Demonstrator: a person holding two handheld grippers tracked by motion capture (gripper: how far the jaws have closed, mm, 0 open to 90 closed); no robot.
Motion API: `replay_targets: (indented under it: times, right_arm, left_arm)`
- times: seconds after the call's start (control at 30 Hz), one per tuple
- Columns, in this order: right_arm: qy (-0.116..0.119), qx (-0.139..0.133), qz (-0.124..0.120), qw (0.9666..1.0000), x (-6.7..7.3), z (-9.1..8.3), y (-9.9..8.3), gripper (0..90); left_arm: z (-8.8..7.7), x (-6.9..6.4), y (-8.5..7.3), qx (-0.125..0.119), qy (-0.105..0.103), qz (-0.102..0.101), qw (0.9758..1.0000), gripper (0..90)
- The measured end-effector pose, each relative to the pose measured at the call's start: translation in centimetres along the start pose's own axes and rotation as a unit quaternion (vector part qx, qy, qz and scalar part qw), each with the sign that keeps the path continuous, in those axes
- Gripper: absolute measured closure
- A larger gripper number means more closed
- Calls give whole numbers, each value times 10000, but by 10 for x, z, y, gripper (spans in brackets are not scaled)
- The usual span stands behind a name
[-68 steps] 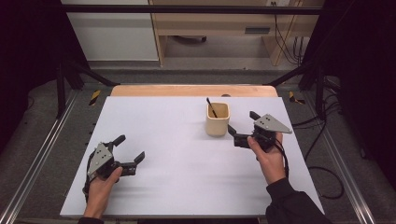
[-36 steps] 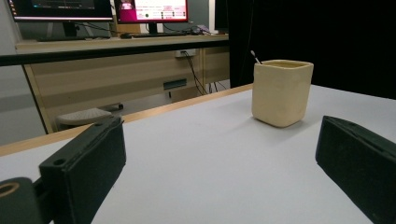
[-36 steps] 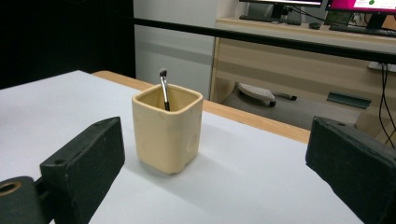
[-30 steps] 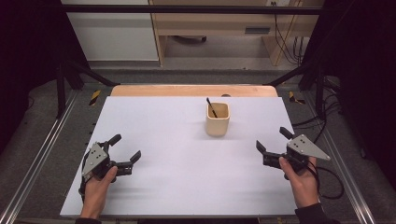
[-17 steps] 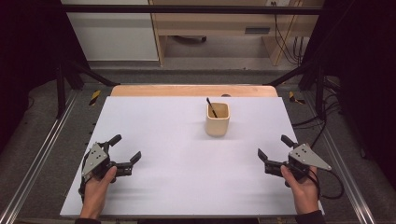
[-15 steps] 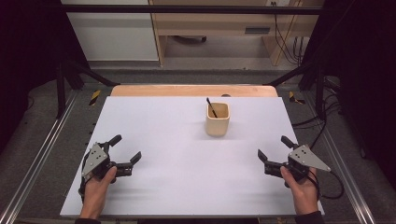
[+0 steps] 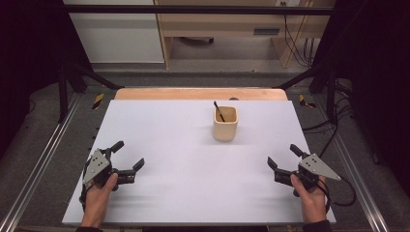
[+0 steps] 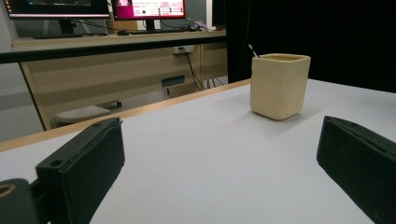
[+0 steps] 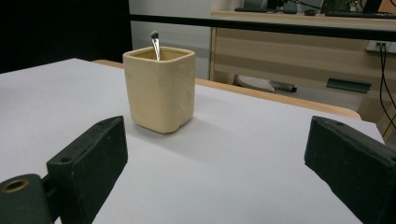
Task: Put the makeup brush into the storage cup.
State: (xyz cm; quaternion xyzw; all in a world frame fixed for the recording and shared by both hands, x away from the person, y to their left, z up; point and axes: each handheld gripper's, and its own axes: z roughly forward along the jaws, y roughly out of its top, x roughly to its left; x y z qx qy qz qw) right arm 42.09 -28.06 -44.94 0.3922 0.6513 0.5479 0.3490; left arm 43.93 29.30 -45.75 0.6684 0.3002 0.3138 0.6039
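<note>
The cup (image 7: 225, 123), brush (image 7: 218, 110) inside, stands alone mid-worktop (image 7: 193, 159); the right hand-held gripper (image 7: 285, 162) has withdrawn from it, jaws apart like the left hand-held gripper (image 7: 126, 157), suggesting placement is finished.

A white tabletop (image 7: 164, 130) has a light wooden strip (image 7: 200, 94) along its far edge. Metal rails (image 7: 41, 162) run down either side over grey floor. Beyond the table stands a pale wooden desk (image 7: 227, 29) beside a white cabinet (image 7: 116, 36), with black cables (image 7: 295, 41) hanging at the right. Monitors (image 8: 93, 8) sit on the desk, and a keyboard (image 8: 77, 113) lies on a low shelf.
</note>
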Motion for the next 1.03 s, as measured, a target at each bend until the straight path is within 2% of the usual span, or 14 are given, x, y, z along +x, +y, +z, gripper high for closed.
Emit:
replay_targets:
  times: [0.17,0.47,0.53,0.7,0.83,0.97,1.03]
  right_arm:
    - [-44,-46,28,10000,-1,2,-5,60]
    - [25,-104,61,9999,3,7,-12,54]
    - [44,-171,-16,9998,2,7,-13,53]
    - [33,-208,6,9998,1,8,-16,50]
    - [70,-221,-103,9997,1,10,-20,54]
    - [66,-108,-41,9999,2,11,-22,51]
    - [-62,123,11,9999,1,13,-23,51]
  left_arm:
    - [0,0,0,-4,1,-2,10000,7]
    - [-4,1,-2,-25,33,-25,10000,7]
    - [-5,1,-2,-32,62,-48,10000,7]
    - [-9,2,-3,-36,107,-49,9999,7]
    - [-8,1,-3,-33,104,-25,9999,7]
    - [-5,-2,-4,5,65,-3,10000,7]
    - [-3,-4,-4,26,39,19,10000,7]
